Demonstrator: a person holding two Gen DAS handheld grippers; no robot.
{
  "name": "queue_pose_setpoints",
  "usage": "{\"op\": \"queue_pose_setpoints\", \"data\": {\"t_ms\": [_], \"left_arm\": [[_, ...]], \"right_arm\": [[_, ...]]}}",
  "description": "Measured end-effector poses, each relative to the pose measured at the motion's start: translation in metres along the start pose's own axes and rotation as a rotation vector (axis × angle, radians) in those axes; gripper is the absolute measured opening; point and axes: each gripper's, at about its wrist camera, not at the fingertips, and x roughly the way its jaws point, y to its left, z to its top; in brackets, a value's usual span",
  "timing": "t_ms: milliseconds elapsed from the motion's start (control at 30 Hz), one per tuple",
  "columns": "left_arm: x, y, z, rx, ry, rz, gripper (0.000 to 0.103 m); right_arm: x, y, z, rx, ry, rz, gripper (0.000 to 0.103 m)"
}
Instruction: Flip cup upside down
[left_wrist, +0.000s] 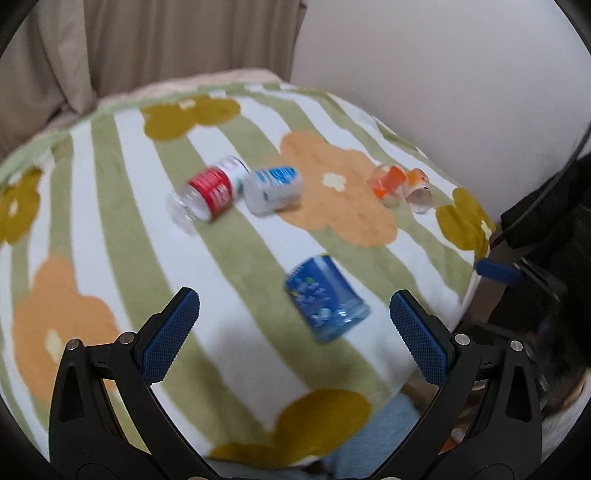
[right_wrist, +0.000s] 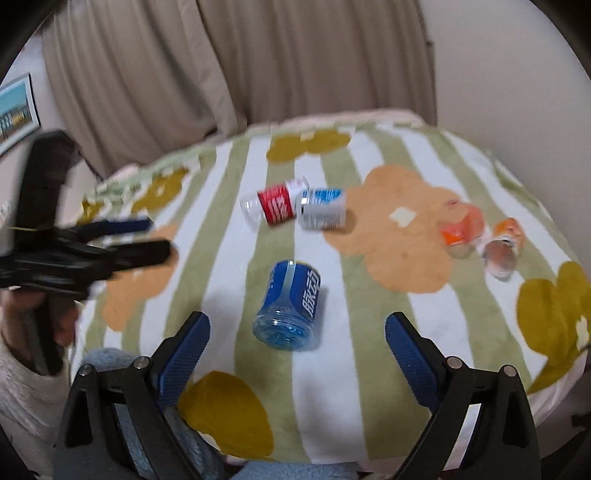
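A blue plastic cup (right_wrist: 291, 304) cut from a bottle lies on its side on the flowered blanket (right_wrist: 369, 350), its clear base toward me. It also shows in the left wrist view (left_wrist: 325, 297). My right gripper (right_wrist: 297, 325) is open and empty, just short of the cup. My left gripper (left_wrist: 293, 306) is open and empty, above the blanket with the cup between its fingertips in view; it shows blurred at the left of the right wrist view (right_wrist: 122, 236).
A red-labelled cup (right_wrist: 271, 205) and a white-and-blue cup (right_wrist: 323, 208) lie touching farther back. Two orange-labelled cups (right_wrist: 461, 229) (right_wrist: 504, 245) lie at the right. Curtains (right_wrist: 258, 66) hang behind. The blanket's edge falls off at the right (left_wrist: 476, 258).
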Motion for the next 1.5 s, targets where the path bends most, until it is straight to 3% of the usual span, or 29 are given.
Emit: {"op": "queue_pose_setpoints", "data": {"t_ms": [267,500,600,667,733,800,867,1000,1067,1167,1267,1400,1500], "left_arm": [[0.081,-0.02,0.006,-0.106,0.175,0.034,0.103],[0.131,-0.024,0.008,-0.163,0.268,0.074,0.102],[0.152,-0.024,0.006,-0.188,0.335,0.056,0.088],[0.163,-0.024,0.002,-0.179,0.384,0.046,0.064],[0.168,-0.026,0.001,-0.135,0.421,0.026,0.062],[0.167,-0.032,0.008,-0.032,0.462,0.017,0.062],[0.163,-0.045,0.018,0.145,0.504,0.034,0.062],[0.14,-0.088,0.023,0.728,0.52,0.098,0.062],[0.135,-0.102,0.005,1.0,0.577,0.125,0.062],[0.135,-0.113,-0.025,1.327,0.625,0.161,0.062],[0.148,-0.117,-0.039,1.497,0.636,0.227,0.062],[0.167,-0.13,-0.063,1.691,0.57,0.326,0.062],[0.175,-0.137,-0.072,1.733,0.551,0.369,0.062]], "right_arm": [[-0.04,-0.007,-0.03,0.037,-0.104,-0.005,0.095],[-0.056,-0.025,-0.057,0.098,-0.144,0.006,0.095],[-0.059,-0.031,-0.063,0.123,-0.154,0.013,0.095],[-0.061,-0.035,-0.065,0.134,-0.161,0.011,0.095],[-0.065,-0.038,-0.068,0.146,-0.173,0.011,0.095],[-0.068,-0.041,-0.071,0.159,-0.187,0.016,0.095],[-0.072,-0.044,-0.075,0.171,-0.201,0.021,0.095],[-0.073,-0.05,-0.082,0.197,-0.212,0.029,0.095],[-0.072,-0.053,-0.085,0.217,-0.211,0.024,0.095],[-0.07,-0.058,-0.091,0.253,-0.213,0.017,0.095],[-0.068,-0.064,-0.099,0.304,-0.227,0.009,0.095],[-0.065,-0.074,-0.107,0.375,-0.239,0.0,0.095],[-0.063,-0.079,-0.108,0.398,-0.234,-0.001,0.095]]}}
